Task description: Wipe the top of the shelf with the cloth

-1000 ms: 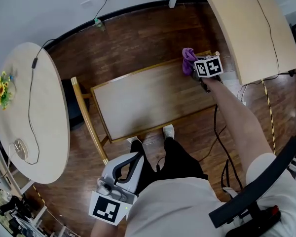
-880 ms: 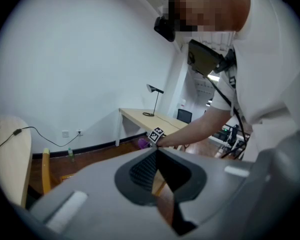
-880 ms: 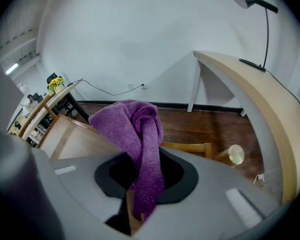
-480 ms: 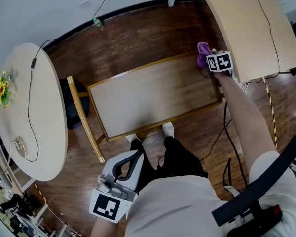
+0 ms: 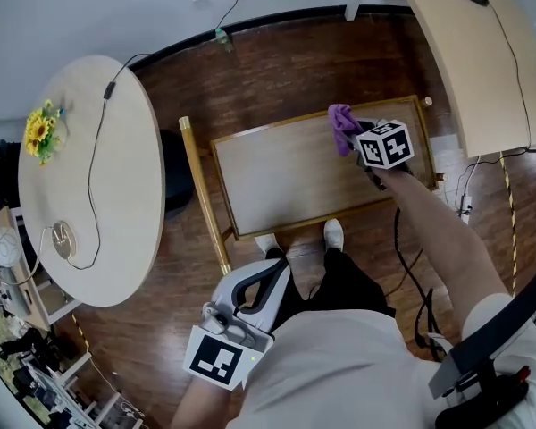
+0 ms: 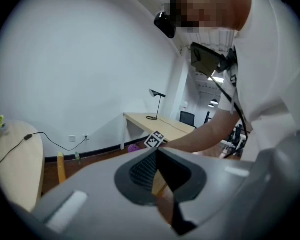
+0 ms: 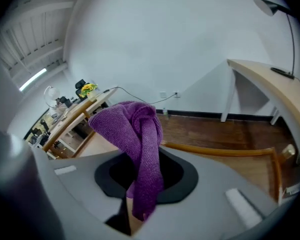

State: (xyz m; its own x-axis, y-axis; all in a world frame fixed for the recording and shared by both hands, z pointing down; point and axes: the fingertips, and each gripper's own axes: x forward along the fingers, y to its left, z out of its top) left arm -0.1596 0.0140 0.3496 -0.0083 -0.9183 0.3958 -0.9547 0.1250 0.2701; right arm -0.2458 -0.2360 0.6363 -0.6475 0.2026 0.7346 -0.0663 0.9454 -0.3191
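Observation:
The shelf top (image 5: 286, 177) is a pale wooden board with a raised wooden rim, seen from above in the head view. My right gripper (image 5: 355, 138) is shut on the purple cloth (image 5: 342, 121) and holds it over the far right part of the board. In the right gripper view the cloth (image 7: 138, 136) hangs bunched out of the jaws, with the shelf rim (image 7: 217, 150) behind it. My left gripper (image 5: 250, 307) hangs low beside the person's body, away from the shelf, jaws together on nothing. The left gripper view shows its jaws (image 6: 157, 168) and, far off, the cloth (image 6: 134, 147).
A round pale table (image 5: 94, 204) with yellow flowers (image 5: 40, 130) and a cable stands left of the shelf. A long desk (image 5: 482, 52) runs at the upper right. Cables (image 5: 409, 271) lie on the wooden floor at the right. The person's feet (image 5: 332, 234) touch the shelf's near edge.
The right gripper has carried the cloth from the shelf's far right corner back leftward over the board. The head view has shifted. The left gripper stays low.

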